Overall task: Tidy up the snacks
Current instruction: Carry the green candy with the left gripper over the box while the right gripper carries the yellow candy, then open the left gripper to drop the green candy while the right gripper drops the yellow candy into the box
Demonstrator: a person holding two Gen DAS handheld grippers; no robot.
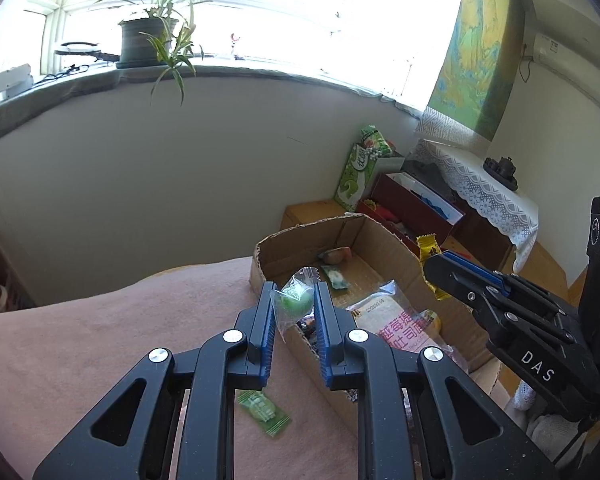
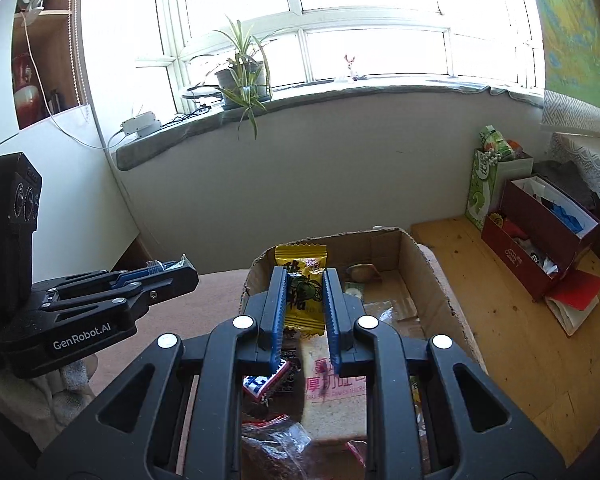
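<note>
Here the left gripper (image 1: 294,312) pinches a clear green candy (image 1: 296,300) and the right gripper (image 2: 305,304) a yellow candy (image 2: 302,288). Both slick wrappers could slip and miss the cardboard box (image 1: 284,240) at centre frame.

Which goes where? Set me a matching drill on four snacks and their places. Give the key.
Things:
1. yellow candy
2. clear-wrapped green candy
3. green packet
4. toast bag

Places:
A. on the pink cloth, outside the box
B. in the left tongs
C. lying in the box
D. in the right tongs

Pairs: 1-D, 2-B, 3-A, 4-C
</note>
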